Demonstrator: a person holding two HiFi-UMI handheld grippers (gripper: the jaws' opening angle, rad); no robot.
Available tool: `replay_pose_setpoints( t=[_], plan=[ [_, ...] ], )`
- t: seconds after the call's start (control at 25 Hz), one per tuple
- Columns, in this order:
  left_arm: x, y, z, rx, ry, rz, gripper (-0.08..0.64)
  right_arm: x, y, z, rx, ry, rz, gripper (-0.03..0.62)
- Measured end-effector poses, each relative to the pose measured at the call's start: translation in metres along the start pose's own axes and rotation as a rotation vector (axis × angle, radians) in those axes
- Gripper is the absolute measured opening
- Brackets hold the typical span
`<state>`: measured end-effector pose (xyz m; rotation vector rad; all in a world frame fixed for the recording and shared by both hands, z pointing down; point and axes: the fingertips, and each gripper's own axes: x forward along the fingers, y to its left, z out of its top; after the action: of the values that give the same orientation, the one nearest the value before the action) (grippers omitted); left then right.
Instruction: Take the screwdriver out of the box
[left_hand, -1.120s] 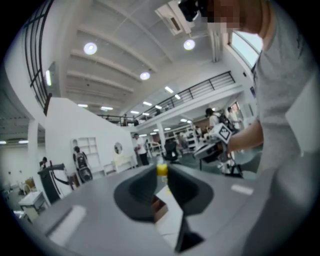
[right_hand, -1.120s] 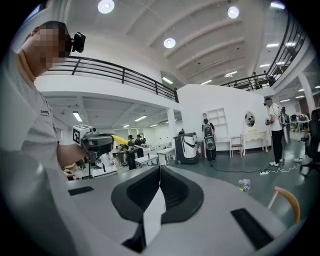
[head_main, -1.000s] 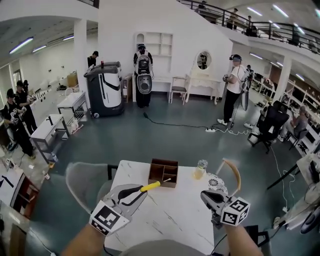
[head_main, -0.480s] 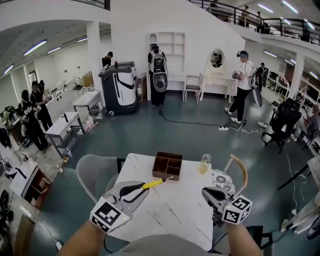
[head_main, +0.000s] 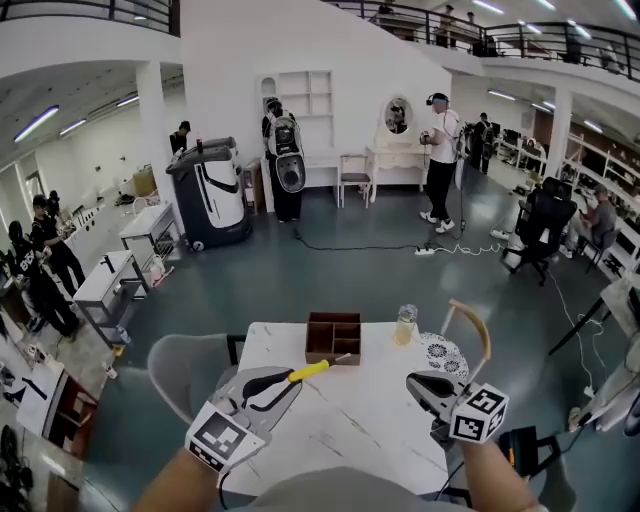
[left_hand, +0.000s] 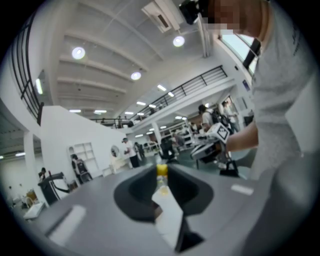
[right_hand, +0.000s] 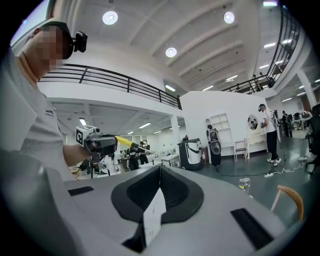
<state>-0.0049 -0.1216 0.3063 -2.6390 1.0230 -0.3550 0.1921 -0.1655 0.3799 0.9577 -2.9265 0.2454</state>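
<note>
The brown wooden box (head_main: 333, 338) with compartments stands at the far middle of the white marble table (head_main: 340, 425). My left gripper (head_main: 268, 384) is shut on the screwdriver (head_main: 304, 371), whose black and yellow handle and thin shaft point toward the box, above the table and outside the box. In the left gripper view the yellow handle (left_hand: 161, 170) sits between the jaws of the left gripper (left_hand: 161, 175). My right gripper (head_main: 424, 385) hovers at the table's right side. Its jaws meet on nothing in the right gripper view (right_hand: 160, 168), which also shows the screwdriver (right_hand: 125, 142).
A glass jar (head_main: 405, 324) stands right of the box, with a patterned round plate (head_main: 438, 357) beside it. A grey chair (head_main: 182, 366) is at the table's left and a wooden-backed chair (head_main: 472, 333) at its right. Several people stand far off in the hall.
The head view has swung a little, so the room behind has shifted. Both grippers drifted slightly over the table; the left one still holds the screwdriver.
</note>
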Motion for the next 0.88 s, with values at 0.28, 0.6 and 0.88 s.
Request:
replay_pose_setpoints(
  t=[0.28,0.6,0.88],
  plan=[
    [-0.059,0.053,-0.02,-0.017,-0.04,0.01,0.071,0.046,0.033,0.006,0.021,-0.018,-0.05,0.009],
    [-0.096,0.083,-0.046,-0.085,-0.045,0.049,0.071,0.081,0.049,0.02,0.034,-0.027,-0.067,0.009],
    [-0.095,0.079,-0.054,-0.102,-0.056,0.055,0.071,0.08,0.044,0.019,-0.007,-0.011,-0.08,0.008]
  ],
)
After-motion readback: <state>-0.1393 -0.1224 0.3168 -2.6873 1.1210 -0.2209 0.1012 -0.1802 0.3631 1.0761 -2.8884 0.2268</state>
